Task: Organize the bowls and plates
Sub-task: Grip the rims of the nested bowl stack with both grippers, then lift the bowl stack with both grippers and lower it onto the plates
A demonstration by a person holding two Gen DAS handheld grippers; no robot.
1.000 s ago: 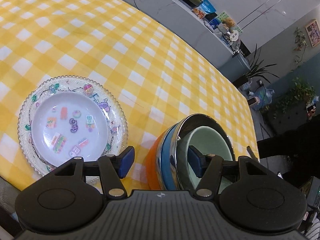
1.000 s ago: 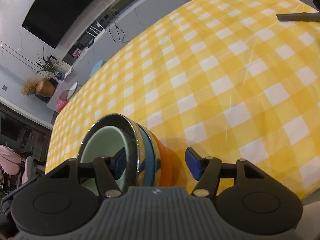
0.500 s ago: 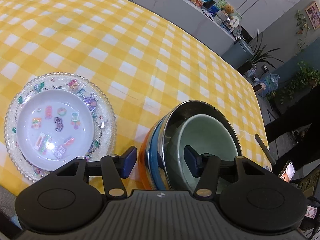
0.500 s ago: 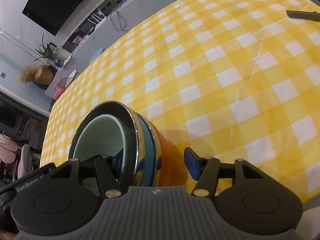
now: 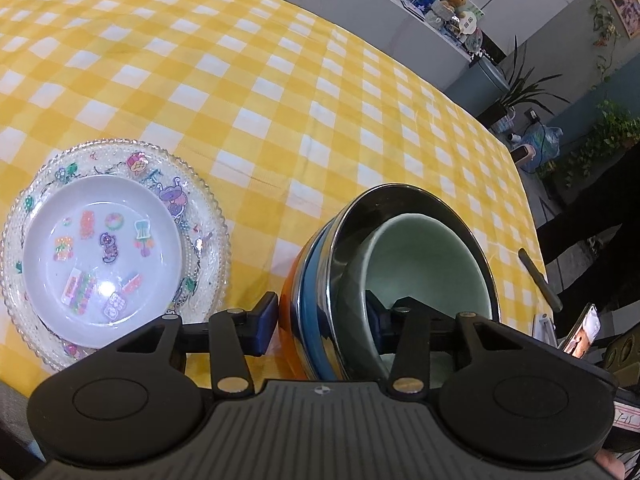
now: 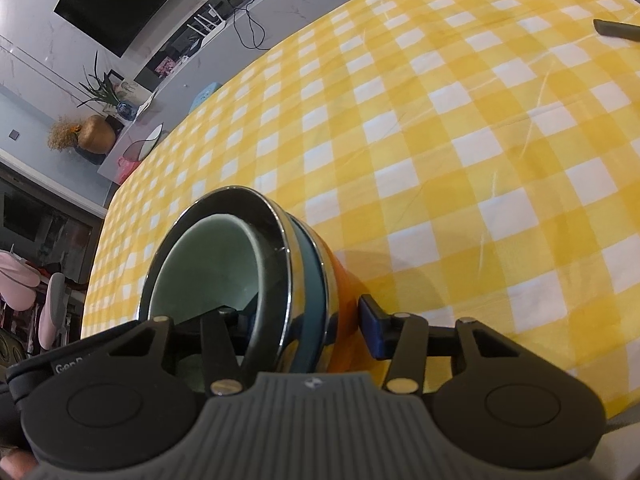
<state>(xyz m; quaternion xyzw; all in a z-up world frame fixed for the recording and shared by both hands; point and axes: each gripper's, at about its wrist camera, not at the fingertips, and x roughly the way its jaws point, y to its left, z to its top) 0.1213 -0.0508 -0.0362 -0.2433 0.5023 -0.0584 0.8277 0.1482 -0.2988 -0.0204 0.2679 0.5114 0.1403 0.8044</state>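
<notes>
Yellow checked tablecloth (image 5: 280, 80). Nested bowl stack (image 5: 392, 264) at near edge, straddled at rim by both claws: left gripper (image 5: 320, 320) and right gripper (image 6: 304, 320) spread, 1 finger inside, 1 outside. Plates (image 5: 100, 248) just left of stack.

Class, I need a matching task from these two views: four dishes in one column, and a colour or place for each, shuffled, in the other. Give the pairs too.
Column A
1. glass plate
2. white plate
3. green bowl
4. orange bowl

Column B
a. innermost of the nested bowls
b. outermost of the nested bowls
c. lies on the glass plate, printed with small pictures
d. clear, beaded rim, directly on the checked cloth

Pairs: 1-d, 2-c, 3-a, 4-b
</notes>
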